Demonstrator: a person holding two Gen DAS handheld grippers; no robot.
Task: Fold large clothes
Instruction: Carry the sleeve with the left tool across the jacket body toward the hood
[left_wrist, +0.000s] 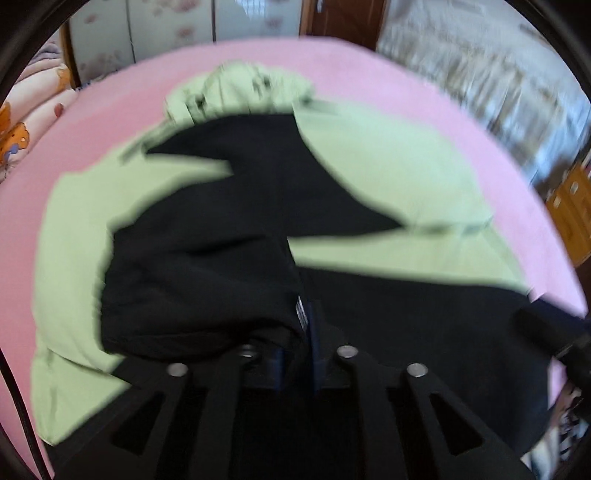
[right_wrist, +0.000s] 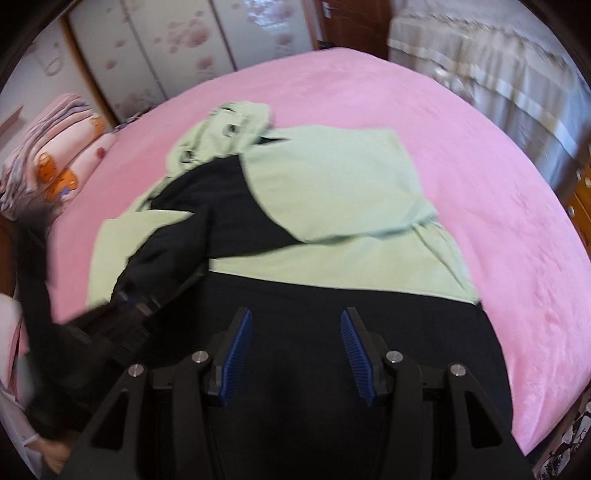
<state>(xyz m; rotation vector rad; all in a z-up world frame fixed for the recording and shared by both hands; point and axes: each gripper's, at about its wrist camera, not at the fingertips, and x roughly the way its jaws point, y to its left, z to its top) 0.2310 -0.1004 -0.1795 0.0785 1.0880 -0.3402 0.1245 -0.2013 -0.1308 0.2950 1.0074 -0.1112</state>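
Observation:
A large light-green and black hoodie (right_wrist: 332, 184) lies spread on the pink bed (right_wrist: 480, 166), with its hood (right_wrist: 229, 129) at the far end. My left gripper (left_wrist: 301, 326) is shut on the cuff of the black sleeve (left_wrist: 199, 288), which drapes across the hoodie's chest. In the right wrist view the left gripper (right_wrist: 136, 299) sits at the hoodie's left side with the black sleeve (right_wrist: 173, 240) running up to it. My right gripper (right_wrist: 295, 314) is open over the black lower part of the hoodie, with nothing between its blue pads (right_wrist: 238, 354).
A stack of folded patterned bedding (right_wrist: 55, 162) sits at the bed's left edge. Floral wardrobe doors (right_wrist: 177, 48) stand behind the bed and a pale curtain (right_wrist: 498, 66) hangs at the right. Wooden drawers (left_wrist: 572, 206) are at the far right.

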